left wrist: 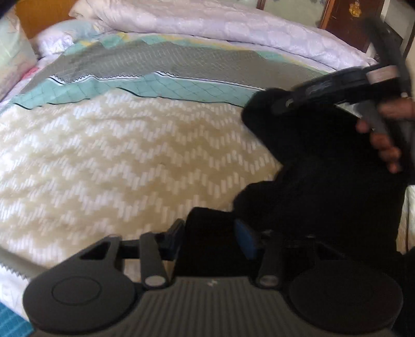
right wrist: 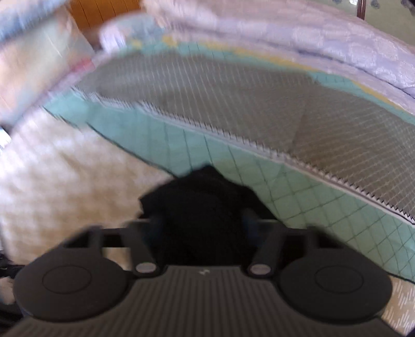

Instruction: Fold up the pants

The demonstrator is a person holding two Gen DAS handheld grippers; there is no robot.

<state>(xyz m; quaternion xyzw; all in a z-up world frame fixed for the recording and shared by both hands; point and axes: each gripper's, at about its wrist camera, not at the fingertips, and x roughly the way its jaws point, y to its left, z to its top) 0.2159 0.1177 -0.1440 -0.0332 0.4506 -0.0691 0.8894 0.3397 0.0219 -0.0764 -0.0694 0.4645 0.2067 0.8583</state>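
Left wrist view: left gripper (left wrist: 212, 236) is pointing down at a bed (left wrist: 103, 160) covered in a cream zigzag-print spread. Black pants (left wrist: 324, 166) are lying bunched along the right side of the bed, running from the near edge up toward the teal band of the spread. Left fingers (left wrist: 245, 239) are sitting narrow with a fold of the black cloth between them; cloth is filling the gap and both pads are looking pressed against it, so holding pants. Blue pad is showing on the right-side finger. Right gripper (left wrist: 280, 105) is showing at upper right, blurred, tips buried in the far end of the pants. A hand (left wrist: 381, 140) is wrapping around its grey handle. White quilted duvet (left wrist: 207, 23) is piled across the back of the bed. Brown wooden furniture (left wrist: 347, 20) is standing at top right behind it.

Right wrist view: heavily blurred. Right gripper (right wrist: 203, 223) is angling down over the teal and grey bands of the spread (right wrist: 259, 111). Right fingers (right wrist: 158, 225) are standing narrow, with a lump of black pants (right wrist: 202, 202) wedged between them and bulging out past the tips; pads are touching cloth on both sides, so gripping pants. Duvet (right wrist: 311, 33) is running along the top. Orange-brown headboard (right wrist: 103, 13) is showing at top left.
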